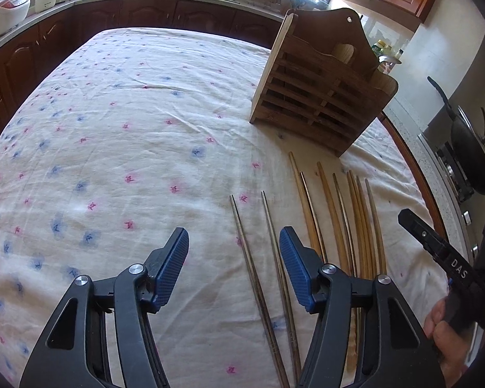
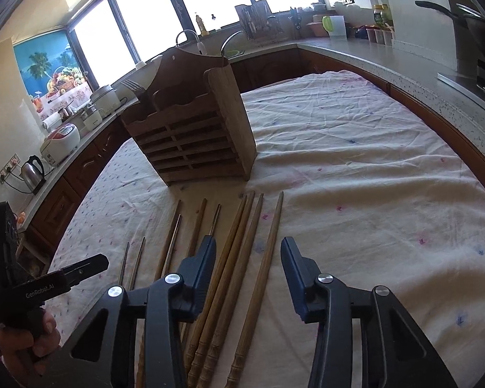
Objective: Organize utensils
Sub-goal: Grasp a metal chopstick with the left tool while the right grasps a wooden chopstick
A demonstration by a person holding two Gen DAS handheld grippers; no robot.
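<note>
A slatted wooden utensil holder [image 1: 320, 97] stands on the cloth-covered table; it also shows in the right wrist view [image 2: 194, 135] with a fork [image 2: 135, 89] in its left compartment. Several wooden chopsticks [image 1: 359, 220] and two thin metal chopsticks [image 1: 258, 258] lie side by side in front of it. In the right wrist view the wooden chopsticks [image 2: 239, 258] run between and beside the fingers. My left gripper [image 1: 234, 242] is open and empty above the cloth beside the metal chopsticks. My right gripper [image 2: 249, 252] is open and empty above the wooden chopsticks.
The table [image 1: 129, 129] has a floral white cloth. Kitchen counters [image 2: 388, 61] surround it, with a rice cooker [image 2: 59, 142], a kettle [image 2: 32, 169], a sink tap [image 2: 190, 37] and a wok [image 1: 468, 148] on the stove at right.
</note>
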